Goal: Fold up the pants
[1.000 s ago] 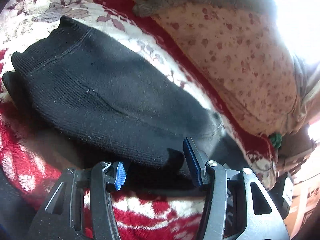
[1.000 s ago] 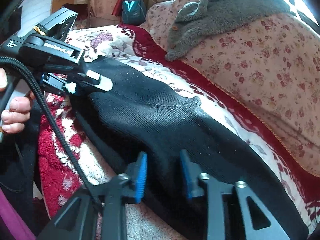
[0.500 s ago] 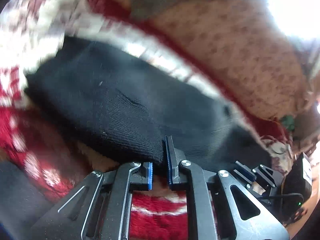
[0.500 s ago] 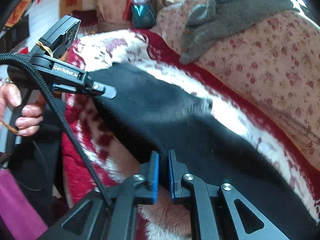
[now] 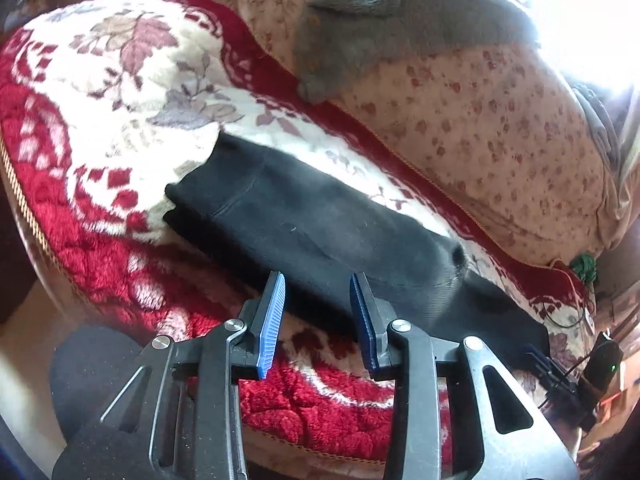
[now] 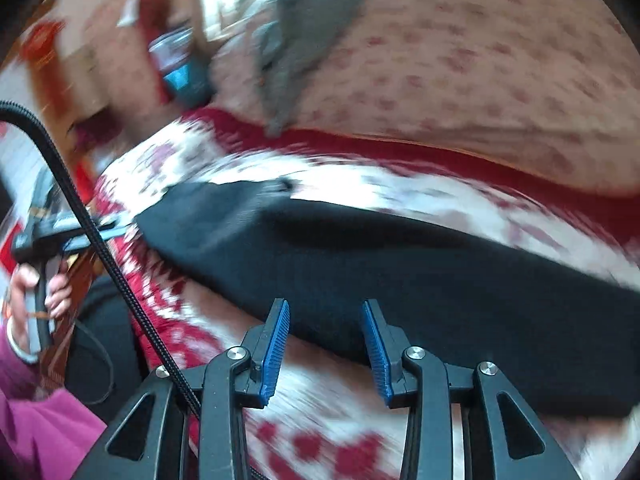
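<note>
The black pants (image 5: 320, 224) lie as a long narrow band on the red and white floral blanket (image 5: 120, 80). My left gripper (image 5: 318, 292) hovers just above their near edge. Its jaws are opening, the blue pads are clear of the cloth and nothing is gripped. In the blurred right wrist view the pants (image 6: 400, 264) run across the frame. My right gripper (image 6: 325, 320) is over their near edge, its jaws opening and the pads not pressing. The left gripper (image 6: 80, 236) shows at the far left, and the right gripper (image 5: 540, 356) at the pants' right end.
A beige flowered quilt (image 5: 500, 140) bulges behind the pants with a grey fleece garment (image 5: 400, 20) draped on it. A person's hand (image 6: 36, 292) and pink sleeve (image 6: 40, 420) are at the left, beside a black cable (image 6: 100, 248). The blanket's front edge drops off below.
Half a second ago both grippers were shut on the pants' near edge. Both have since let go, opened and drawn back and up; the pants now lie flat.
</note>
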Tool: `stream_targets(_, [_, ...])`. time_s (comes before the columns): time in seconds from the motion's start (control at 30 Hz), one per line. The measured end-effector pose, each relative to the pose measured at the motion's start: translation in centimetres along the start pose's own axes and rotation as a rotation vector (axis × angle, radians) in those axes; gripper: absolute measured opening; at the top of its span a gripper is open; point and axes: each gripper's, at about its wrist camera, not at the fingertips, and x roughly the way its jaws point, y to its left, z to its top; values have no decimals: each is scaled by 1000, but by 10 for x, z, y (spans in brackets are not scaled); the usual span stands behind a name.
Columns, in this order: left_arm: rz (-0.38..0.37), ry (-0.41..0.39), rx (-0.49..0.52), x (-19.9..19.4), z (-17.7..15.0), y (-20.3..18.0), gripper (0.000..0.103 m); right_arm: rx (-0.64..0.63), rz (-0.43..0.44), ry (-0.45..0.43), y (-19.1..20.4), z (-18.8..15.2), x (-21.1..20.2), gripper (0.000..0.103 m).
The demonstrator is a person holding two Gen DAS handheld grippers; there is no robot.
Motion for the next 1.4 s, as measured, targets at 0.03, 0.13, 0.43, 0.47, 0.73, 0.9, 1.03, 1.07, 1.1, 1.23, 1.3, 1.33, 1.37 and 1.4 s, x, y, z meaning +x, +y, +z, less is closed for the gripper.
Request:
stream_targets(0.03, [2, -2, 14, 1, 1, -5, 32, 32, -17, -3, -9, -3, -7, 36])
stream_targets(0.13, [-28, 11, 37, 5, 2, -22, 32, 148, -64, -26, -42, -14, -35, 37])
stream_targets(0.43, [-253, 136, 301, 42, -16, -143, 50, 464, -209, -67, -124, -58, -96, 50])
stream_targets(0.47, [-282, 155, 330, 48, -19, -157, 52, 498, -204, -56, -132, -62, -97, 50])
stream_targets(0.73, [-448, 350, 563, 107, -48, -279, 52, 702, -83, -101, -172, -82, -85, 51])
stream_targets(0.9, [-534, 458, 665, 148, -55, -339, 52, 757, -27, -154, -186, -81, -79, 52])
stream_targets(1.03, [-554, 504, 761, 176, -63, -383, 52, 752, 14, -174, -191, -84, -78, 52])
stream_targets(1.07, [-560, 517, 778, 182, -65, -390, 52, 750, 22, -176, -193, -84, -78, 52])
stream_targets(1.1, [-573, 538, 793, 189, -68, -399, 52, 744, 28, -178, -193, -85, -78, 52])
stream_targets(1.23, [-615, 612, 813, 215, -77, -425, 52, 724, 31, -171, -193, -85, -78, 52])
stream_targets(1.3, [-625, 634, 826, 224, -81, -434, 52, 720, 30, -168, -193, -84, -77, 52])
stream_targets(1.33, [-629, 649, 841, 228, -84, -439, 52, 718, 30, -166, -193, -83, -77, 52])
stream_targets(1.37, [-629, 655, 855, 231, -86, -443, 52, 716, 29, -163, -193, -83, -76, 52])
stream_targets(1.4, [-628, 659, 877, 233, -89, -448, 52, 714, 28, -161, -193, -83, -76, 52])
